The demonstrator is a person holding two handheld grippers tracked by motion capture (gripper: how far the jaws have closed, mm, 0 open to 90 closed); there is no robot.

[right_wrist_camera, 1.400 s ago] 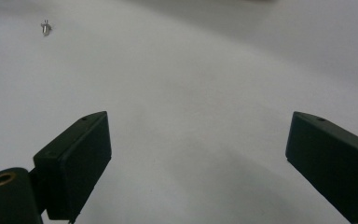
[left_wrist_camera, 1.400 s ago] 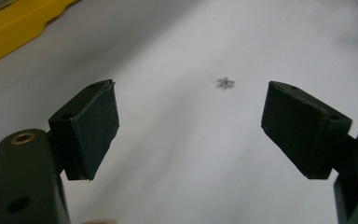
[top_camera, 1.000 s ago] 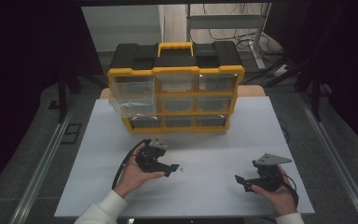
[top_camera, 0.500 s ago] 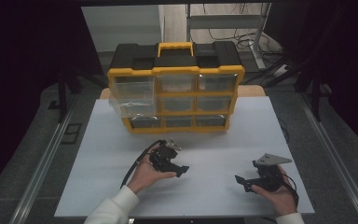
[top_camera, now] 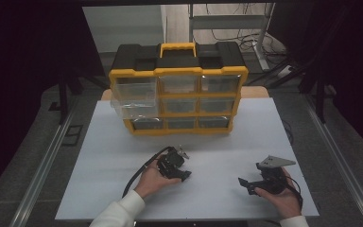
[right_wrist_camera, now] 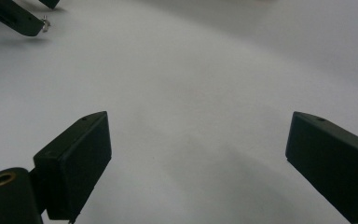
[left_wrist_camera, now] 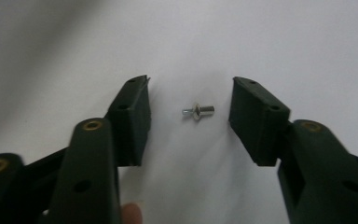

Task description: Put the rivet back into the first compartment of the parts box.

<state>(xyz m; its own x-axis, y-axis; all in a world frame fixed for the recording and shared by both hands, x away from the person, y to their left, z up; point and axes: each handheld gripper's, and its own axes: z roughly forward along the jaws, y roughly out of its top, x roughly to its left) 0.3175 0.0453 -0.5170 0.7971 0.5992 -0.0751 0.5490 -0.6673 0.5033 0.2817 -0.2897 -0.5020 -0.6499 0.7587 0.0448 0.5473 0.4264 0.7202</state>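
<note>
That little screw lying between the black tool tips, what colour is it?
Shiny silver; the screw shows best in the left gripper view.

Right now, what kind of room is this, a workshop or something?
Probably a workshop or lab bench. A yellow and black parts organizer with small clear drawers stands on a white table, a tiny metal screw lies between the left gripper jaws, and cables trail around a metal rack behind.

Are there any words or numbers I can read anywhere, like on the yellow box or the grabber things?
None can be read.
Yellow and black drawer box: no label legible.
Left gripper and right gripper: plain black, no print.
Small metal screw: no marking visible.
</note>
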